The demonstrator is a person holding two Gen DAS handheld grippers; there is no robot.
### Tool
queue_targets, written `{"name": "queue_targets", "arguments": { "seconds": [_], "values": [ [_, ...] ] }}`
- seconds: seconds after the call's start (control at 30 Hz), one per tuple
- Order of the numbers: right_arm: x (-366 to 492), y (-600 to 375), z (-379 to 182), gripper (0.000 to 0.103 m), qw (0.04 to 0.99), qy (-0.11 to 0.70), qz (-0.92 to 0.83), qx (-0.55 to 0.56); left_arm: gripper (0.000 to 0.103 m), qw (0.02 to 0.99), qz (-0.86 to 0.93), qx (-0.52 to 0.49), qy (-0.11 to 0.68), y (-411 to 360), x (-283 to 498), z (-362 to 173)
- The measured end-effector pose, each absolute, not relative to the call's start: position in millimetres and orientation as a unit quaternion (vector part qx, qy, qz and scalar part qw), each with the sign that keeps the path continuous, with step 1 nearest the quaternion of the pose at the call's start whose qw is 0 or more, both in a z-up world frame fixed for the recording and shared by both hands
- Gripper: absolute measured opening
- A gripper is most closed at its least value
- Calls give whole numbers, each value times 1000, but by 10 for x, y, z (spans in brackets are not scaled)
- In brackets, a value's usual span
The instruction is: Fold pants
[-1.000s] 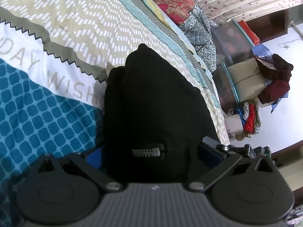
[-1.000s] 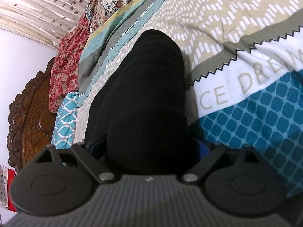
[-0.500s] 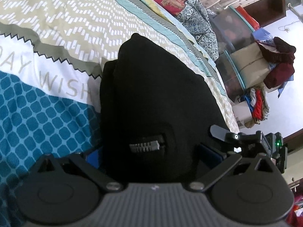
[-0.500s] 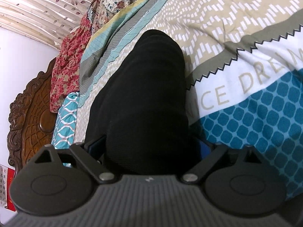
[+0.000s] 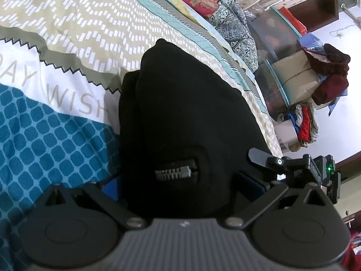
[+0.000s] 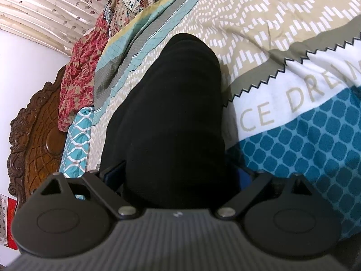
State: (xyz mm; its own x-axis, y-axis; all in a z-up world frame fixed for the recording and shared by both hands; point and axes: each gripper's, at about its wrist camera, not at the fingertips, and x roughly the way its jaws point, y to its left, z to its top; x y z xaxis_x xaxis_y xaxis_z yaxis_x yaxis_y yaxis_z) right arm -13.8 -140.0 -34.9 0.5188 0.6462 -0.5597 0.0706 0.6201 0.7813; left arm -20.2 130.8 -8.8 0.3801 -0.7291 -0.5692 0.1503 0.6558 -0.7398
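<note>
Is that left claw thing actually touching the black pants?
Touching. In the left wrist view the black pants fill the space between the left gripper and its blue fingers, which press against the cloth on both sides.

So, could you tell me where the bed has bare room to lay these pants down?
Bare bedspread lies beside the black pants: the blue honeycomb and the lettered white band. Crowded: patterned bedding heaped by the curtain.

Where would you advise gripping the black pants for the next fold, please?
Probably the thick bundled edge nearest each tool, approached from the near side along the bed: the black pants already bunch between both sets of fingers, with the zipper at the left tool.
</note>
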Motion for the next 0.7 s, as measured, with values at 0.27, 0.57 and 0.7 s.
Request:
{"name": "queue_targets", "arguments": {
  "seconds": [0.27,0.57,0.7],
  "values": [
    [-100,-1261,-308,103,790,459,181,363,103,769,-287,-302,484,1339,-191,-81],
    [-32,-1094,-219,101,807,475,157,312,103,744,-294,-351,487,1449,-113,-103],
    [-54,-998,-164,88,825,473,148,271,103,744,-293,-349,489,1439,-110,-130]
  ]
}}
